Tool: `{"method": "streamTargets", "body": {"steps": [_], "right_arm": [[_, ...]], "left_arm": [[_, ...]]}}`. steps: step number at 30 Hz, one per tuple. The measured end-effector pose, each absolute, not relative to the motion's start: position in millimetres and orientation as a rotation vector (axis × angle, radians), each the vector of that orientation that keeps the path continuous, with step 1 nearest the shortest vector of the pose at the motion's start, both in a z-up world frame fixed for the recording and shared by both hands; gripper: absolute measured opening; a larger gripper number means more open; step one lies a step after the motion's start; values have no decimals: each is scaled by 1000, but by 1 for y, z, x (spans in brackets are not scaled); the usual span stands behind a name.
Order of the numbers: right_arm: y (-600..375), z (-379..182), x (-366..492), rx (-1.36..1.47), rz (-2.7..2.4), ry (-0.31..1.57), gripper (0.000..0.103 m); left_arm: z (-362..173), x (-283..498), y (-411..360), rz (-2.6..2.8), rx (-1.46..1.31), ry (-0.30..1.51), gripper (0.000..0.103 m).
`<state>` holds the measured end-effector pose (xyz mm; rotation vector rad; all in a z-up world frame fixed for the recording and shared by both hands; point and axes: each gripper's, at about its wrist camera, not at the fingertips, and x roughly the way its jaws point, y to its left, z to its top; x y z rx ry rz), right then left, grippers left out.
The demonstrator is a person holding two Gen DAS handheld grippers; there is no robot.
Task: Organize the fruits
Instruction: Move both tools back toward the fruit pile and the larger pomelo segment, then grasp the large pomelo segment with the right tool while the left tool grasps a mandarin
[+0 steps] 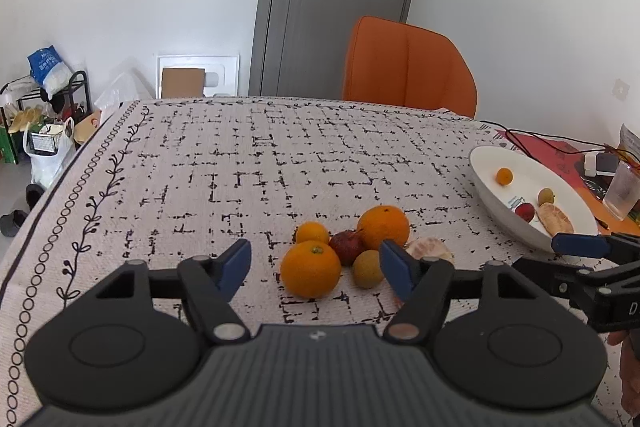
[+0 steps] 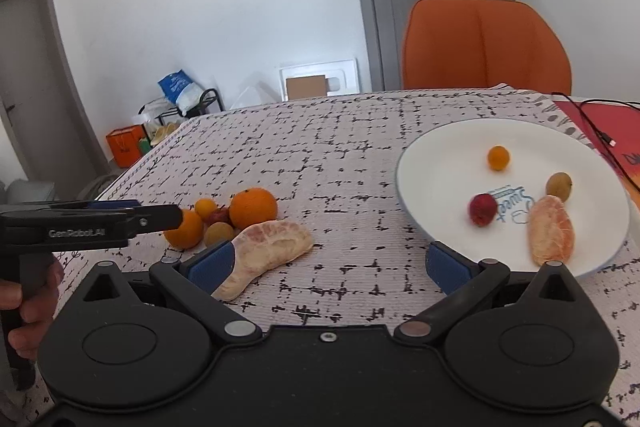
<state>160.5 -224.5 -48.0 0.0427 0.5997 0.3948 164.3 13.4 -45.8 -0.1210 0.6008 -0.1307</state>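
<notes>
Tablecloth: woven cloth, looking matt and coarse, printed with black broken lines; plate: looking like smooth, glossy white ceramic. Left gripper and right gripper: matt black plastic bodies, showing dull metal pivot pins, with matt blue pads. Oranges are showing a waxy, finely dimpled peel, the peeled segment is looking pale, dry and fibrous, the chair is showing smooth orange upholstery, and the glass is looking clear.
</notes>
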Motion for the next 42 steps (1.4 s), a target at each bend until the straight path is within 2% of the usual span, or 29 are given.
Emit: {"method": "streamTargets", "body": {"steps": [6,9,11,13,15,34,36,41,42], "right_arm": [[-214,-50,165,31,426,617,103],[-207,-51,167,14,454,624,99],[-202,-52,168,11,478,635,92],[-197,-55,171,5,502,652,89],[-192,-56,173,-2,516,669,88],[-155,-72,185,-43,561,724,84],[-154,-73,186,-51,552,717,80],[-158,-74,186,-90,521,692,56],[-160,-74,186,-91,517,692,54]], "left_arm": [[-55,171,16,-132,-136,620,59],[-58,175,18,-132,-141,635,54],[-61,177,18,-138,-143,645,50],[-64,179,19,-143,-151,659,41],[-66,179,22,-156,-173,663,36],[-57,153,53,-78,-193,651,35],[-56,151,55,-73,-192,651,35],[-54,149,54,-69,-190,649,35],[-54,148,54,-70,-190,648,35]]}}
